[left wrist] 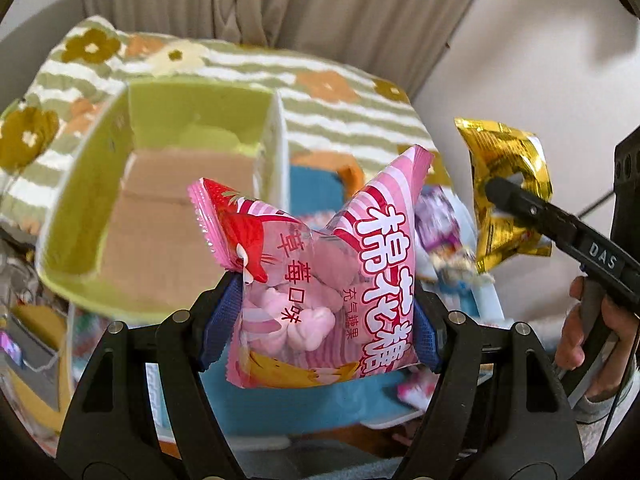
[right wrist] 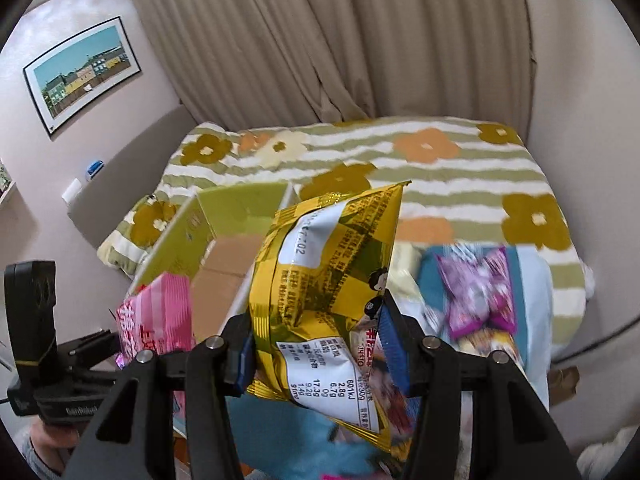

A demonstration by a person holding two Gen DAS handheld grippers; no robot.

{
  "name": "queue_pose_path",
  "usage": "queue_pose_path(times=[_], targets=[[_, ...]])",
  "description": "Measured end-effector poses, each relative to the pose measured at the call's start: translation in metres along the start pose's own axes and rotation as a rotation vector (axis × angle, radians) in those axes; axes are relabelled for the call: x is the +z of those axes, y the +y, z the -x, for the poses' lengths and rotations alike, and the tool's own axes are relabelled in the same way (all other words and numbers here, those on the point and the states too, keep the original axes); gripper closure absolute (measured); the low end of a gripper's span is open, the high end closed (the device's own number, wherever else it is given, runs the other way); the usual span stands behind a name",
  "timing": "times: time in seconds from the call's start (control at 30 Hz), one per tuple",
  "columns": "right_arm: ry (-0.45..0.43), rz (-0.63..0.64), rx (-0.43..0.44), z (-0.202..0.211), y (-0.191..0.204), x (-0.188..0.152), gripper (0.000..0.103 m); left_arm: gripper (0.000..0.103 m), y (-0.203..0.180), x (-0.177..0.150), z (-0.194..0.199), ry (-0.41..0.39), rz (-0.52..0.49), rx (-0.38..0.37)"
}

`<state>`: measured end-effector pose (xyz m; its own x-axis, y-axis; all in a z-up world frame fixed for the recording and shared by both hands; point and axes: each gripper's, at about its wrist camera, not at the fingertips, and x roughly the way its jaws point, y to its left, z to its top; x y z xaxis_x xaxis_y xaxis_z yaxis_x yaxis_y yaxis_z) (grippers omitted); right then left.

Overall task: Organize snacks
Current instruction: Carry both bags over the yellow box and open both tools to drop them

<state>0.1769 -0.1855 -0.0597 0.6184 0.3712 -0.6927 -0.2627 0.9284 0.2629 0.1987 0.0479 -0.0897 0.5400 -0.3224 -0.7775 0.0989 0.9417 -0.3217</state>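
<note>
My left gripper [left wrist: 320,320] is shut on a pink marshmallow bag [left wrist: 320,280] and holds it in the air, just right of an open green box [left wrist: 100,184] with a brown cardboard floor. My right gripper [right wrist: 316,348] is shut on a gold snack bag [right wrist: 320,280], also lifted. In the left wrist view the gold bag [left wrist: 508,184] hangs at the right. In the right wrist view the pink bag [right wrist: 156,320] shows at lower left, in front of the green box [right wrist: 240,208].
The box stands on a bed with a green-striped flowered blanket [right wrist: 440,168]. A blue tray [left wrist: 312,396] below holds more snacks, among them a purple packet [right wrist: 476,292]. Curtains [right wrist: 320,40] hang behind the bed, walls on both sides.
</note>
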Motion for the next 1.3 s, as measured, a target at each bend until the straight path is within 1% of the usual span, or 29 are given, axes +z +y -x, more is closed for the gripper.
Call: queue_pose_path(times=[0.2,0.27,0.33,0.43,0.57,0.63,0.77,0.83,0.87,0.9,0.93,0.97,1.17,1.27,1.3], targets=[[-0.009,0.024,0.038,-0.041,0.035,0.043,0.055,0.032,0.051,0.058,-0.006,-0.018,-0.001,0.023],[-0.003,0.018,0.040,-0.060,0.046,0.056,0.055,0.032,0.072,0.081,-0.015,-0.009,-0.005,0.030],[0.014,0.007,0.041,-0.082,0.059,0.069,0.055,0.032,0.087,0.097,-0.024,-0.002,-0.014,0.036],[0.035,-0.003,0.023,-0.108,0.072,0.082,0.055,0.032,0.115,0.128,-0.049,0.025,-0.037,0.047],[0.072,-0.006,-0.012,-0.149,0.087,0.094,0.055,0.032,0.142,0.156,-0.089,0.076,-0.066,0.072],[0.100,-0.013,-0.030,-0.170,0.089,0.096,0.055,0.032,0.149,0.159,-0.105,0.103,-0.082,0.081],[0.146,-0.033,-0.049,-0.198,0.092,0.095,0.055,0.032,0.159,0.159,-0.142,0.169,-0.137,0.135],[0.167,-0.035,-0.055,-0.208,0.092,0.094,0.055,0.030,0.164,0.157,-0.153,0.187,-0.133,0.133],[0.176,-0.034,-0.057,-0.211,0.093,0.095,0.055,0.025,0.165,0.157,-0.158,0.181,-0.134,0.136],[0.184,-0.032,-0.059,-0.215,0.093,0.095,0.055,0.015,0.166,0.157,-0.161,0.178,-0.143,0.155],[0.192,-0.030,-0.062,-0.218,0.091,0.094,0.055,0.009,0.166,0.157,-0.164,0.179,-0.151,0.174],[0.195,-0.031,-0.064,-0.219,0.092,0.094,0.055,0.004,0.166,0.157,-0.165,0.175,-0.156,0.195],[0.202,-0.027,-0.060,-0.225,0.090,0.097,0.055,0.004,0.178,0.153,-0.148,0.162,-0.116,0.200],[0.214,-0.003,-0.056,-0.228,0.093,0.095,0.055,0.004,0.182,0.149,-0.133,0.162,-0.086,0.168],[0.218,0.001,-0.052,-0.228,0.094,0.095,0.055,0.004,0.182,0.148,-0.130,0.157,-0.083,0.175]])
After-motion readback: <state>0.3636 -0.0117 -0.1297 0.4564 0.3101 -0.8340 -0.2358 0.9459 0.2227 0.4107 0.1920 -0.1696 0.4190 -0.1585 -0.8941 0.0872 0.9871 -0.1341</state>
